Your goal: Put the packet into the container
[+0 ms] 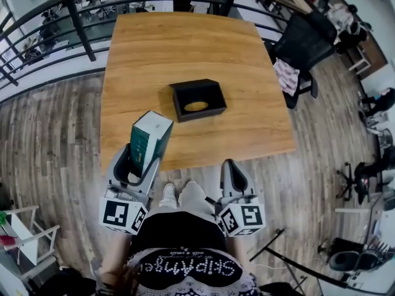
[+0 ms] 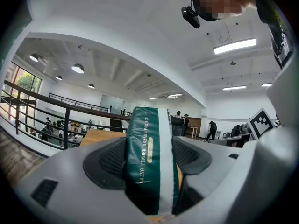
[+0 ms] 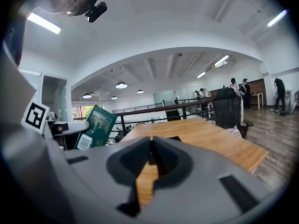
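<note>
Over the table's near edge: packet (image 1: 150, 142), green with a white stripe, is held off the wood by the left gripper (image 1: 141, 160).
Packet axis: its long way runs along the jaws, with the free end up and leaning away from the person, toward the middle of the table (image 1: 185, 42).
Left jaws: clamped on the packet's lower part, one pad on each side; its upper part stands clear of the tips.
Right gripper (image 1: 233, 176): just short of the table's near edge, jaws pressed together with nothing between them.
Container (image 1: 200, 115): a black open box at mid-table, well apart from the packet, with something yellowish in its bottom.
Left gripper view only: pale lettering runs lengthwise on the packet's narrow side.
Right gripper view only: the packet's broad face, tilted, with a white label.
Head view only: the container's inside.
</note>
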Demonstrator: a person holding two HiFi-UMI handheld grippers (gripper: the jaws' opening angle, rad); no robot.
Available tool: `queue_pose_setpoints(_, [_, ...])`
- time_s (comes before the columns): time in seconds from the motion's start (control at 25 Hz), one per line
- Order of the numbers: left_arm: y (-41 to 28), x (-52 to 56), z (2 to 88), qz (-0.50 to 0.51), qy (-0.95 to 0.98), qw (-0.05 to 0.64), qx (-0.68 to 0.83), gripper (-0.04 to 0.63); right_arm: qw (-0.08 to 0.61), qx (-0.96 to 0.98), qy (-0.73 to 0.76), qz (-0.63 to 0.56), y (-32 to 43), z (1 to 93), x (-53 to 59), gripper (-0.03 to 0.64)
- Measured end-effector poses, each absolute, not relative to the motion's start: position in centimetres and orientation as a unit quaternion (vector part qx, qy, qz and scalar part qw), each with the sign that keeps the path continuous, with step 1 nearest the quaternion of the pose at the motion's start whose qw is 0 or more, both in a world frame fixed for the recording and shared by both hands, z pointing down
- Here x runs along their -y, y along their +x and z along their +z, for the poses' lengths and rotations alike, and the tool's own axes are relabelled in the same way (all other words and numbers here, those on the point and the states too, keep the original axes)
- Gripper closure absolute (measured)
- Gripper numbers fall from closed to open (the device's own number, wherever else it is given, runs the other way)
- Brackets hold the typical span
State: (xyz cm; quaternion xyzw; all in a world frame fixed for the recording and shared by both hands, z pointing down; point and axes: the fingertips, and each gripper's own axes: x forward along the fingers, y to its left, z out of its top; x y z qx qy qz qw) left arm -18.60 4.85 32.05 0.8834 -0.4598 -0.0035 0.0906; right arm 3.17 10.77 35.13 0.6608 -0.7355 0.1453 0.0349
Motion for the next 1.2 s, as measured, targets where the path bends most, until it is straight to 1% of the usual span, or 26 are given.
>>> queue_pose_setpoints(0.48, [-17.4, -1.9, 32.9, 0.0, 0.874, 0.096, 0.476, 0.256, 0.039, 0.744, 0.649, 0.154, 4.7, 36.1, -7.2, 0.575])
queue_pose_setpoints(0.8, [-15.0, 1.9, 33.5, 0.006, 0.862, 0.1, 0.497, 0.256, 0.047, 0.764, 0.624, 0.158, 7.1, 36.5, -2.0, 0.575])
queue_pose_setpoints(1.2, [-10.9, 7.3, 33.2, 0.002, 0.842, 0.095, 0.531, 0.256, 0.051, 0.783, 0.599, 0.158, 12.0, 36.7, 4.7, 0.575])
